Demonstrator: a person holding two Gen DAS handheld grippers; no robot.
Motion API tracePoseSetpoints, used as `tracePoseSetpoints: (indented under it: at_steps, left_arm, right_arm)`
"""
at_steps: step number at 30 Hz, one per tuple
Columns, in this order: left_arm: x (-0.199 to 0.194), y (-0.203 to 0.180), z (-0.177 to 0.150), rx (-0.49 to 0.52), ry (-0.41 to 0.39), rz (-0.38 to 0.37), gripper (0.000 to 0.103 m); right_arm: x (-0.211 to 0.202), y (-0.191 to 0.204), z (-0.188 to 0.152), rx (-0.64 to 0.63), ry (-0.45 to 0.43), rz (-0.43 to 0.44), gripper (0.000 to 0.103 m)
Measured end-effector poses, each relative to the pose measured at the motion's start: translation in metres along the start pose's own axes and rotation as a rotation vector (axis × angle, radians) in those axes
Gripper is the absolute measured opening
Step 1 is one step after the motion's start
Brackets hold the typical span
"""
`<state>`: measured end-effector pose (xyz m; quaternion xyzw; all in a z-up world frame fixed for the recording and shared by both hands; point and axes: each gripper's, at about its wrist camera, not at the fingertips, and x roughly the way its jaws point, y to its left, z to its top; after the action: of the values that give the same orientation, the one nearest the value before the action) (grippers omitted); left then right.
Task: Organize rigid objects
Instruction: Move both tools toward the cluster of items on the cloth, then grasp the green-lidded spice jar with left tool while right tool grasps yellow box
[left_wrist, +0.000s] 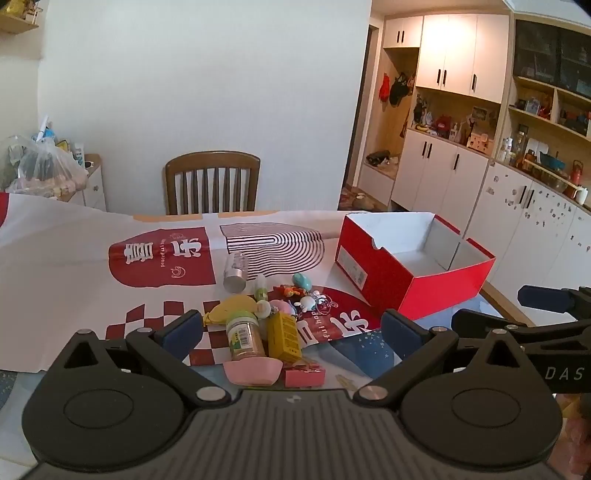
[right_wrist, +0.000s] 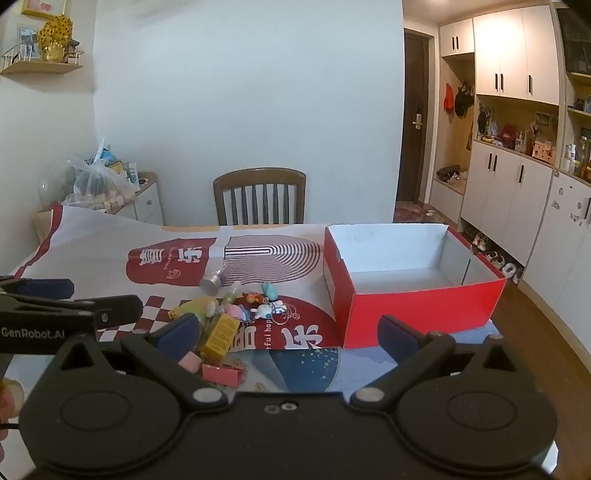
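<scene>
The heap of small things sits on the counter (left_wrist: 55, 258) right ahead of the left claw (left_wrist: 291, 332), a spice jar (left_wrist: 246, 338) and yellow carton (left_wrist: 284, 336) framed between its fingers, with a pink dish (left_wrist: 253, 371), a pink box (left_wrist: 304, 376) and a tipped silver can (left_wrist: 235, 271) around them. To the heap's right stands the red box (right_wrist: 417, 306), open-topped and white inside, just beyond the right claw (right_wrist: 288, 336). Both claws are spread as wide as they go, hovering short of the pile, gripping nothing and touching nothing.
</scene>
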<state>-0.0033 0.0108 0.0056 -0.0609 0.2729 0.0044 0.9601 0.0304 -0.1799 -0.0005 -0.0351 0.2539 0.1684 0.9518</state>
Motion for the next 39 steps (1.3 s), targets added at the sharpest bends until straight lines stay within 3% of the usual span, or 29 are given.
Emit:
tracePoseSetpoints:
  at_steps: [13, 27, 39]
  left_arm:
    - [0.003, 0.005, -0.001, -0.015, 0.016, -0.003, 0.103]
    - [0.012, 0.020, -0.003, -0.063, 0.042, 0.010, 0.103]
    - [0.065, 0.040, -0.008, -0.149, 0.128, 0.064, 0.103]
  right_arm:
    - [0.003, 0.004, 0.001, 0.009, -0.006, 0.018, 0.101]
    - [0.020, 0.010, 0.003, 0.001, 0.010, 0.099, 0.101]
    - [0.068, 0.009, -0.007, -0.079, 0.119, 0.197, 0.096]
